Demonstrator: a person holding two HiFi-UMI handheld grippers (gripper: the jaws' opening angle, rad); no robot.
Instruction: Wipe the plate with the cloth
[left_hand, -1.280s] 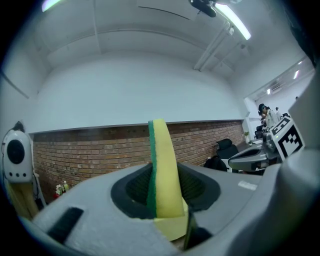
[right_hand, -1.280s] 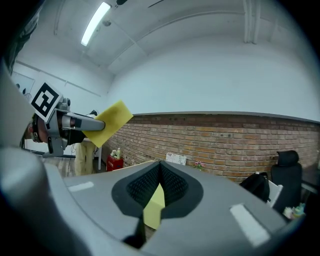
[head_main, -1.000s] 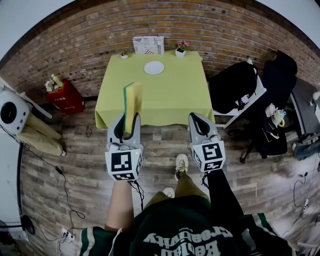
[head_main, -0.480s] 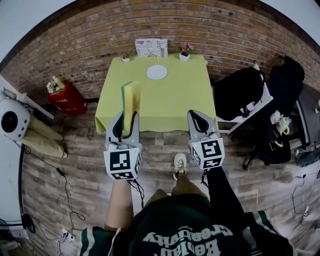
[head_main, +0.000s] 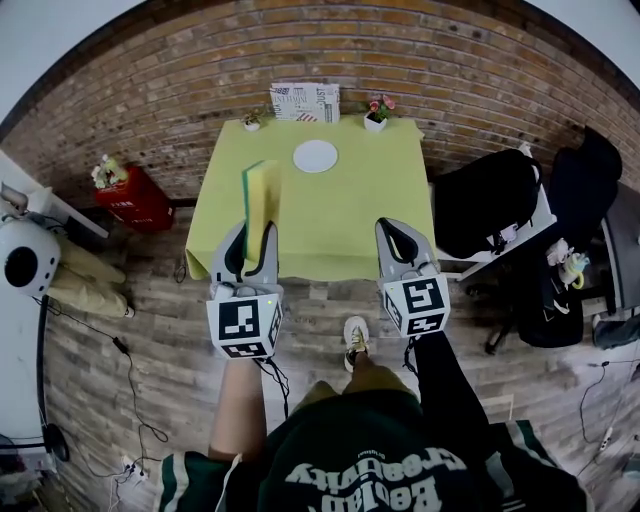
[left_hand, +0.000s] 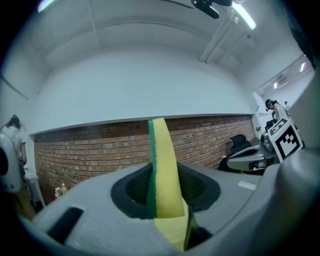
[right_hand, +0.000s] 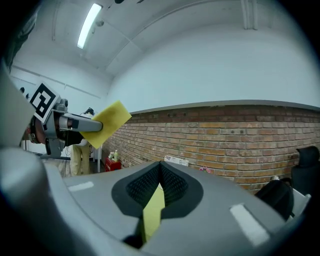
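A white plate lies near the far edge of a table under a yellow-green cover, well ahead of both grippers. My left gripper is shut on a yellow sponge with a green side, which stands upright between the jaws. My right gripper is held level beside it, shut, with nothing in it. The right gripper view also shows the sponge at its left. Both grippers hang over the wooden floor just before the table's near edge.
A printed card, a flower pot and a small pot stand along the table's far edge by the brick wall. A red box and a white appliance are at left. Black chairs with bags stand at right.
The table has come closer and sits a little lower and larger in the head view. Both grippers keep their pose, the left still holding the sponge.
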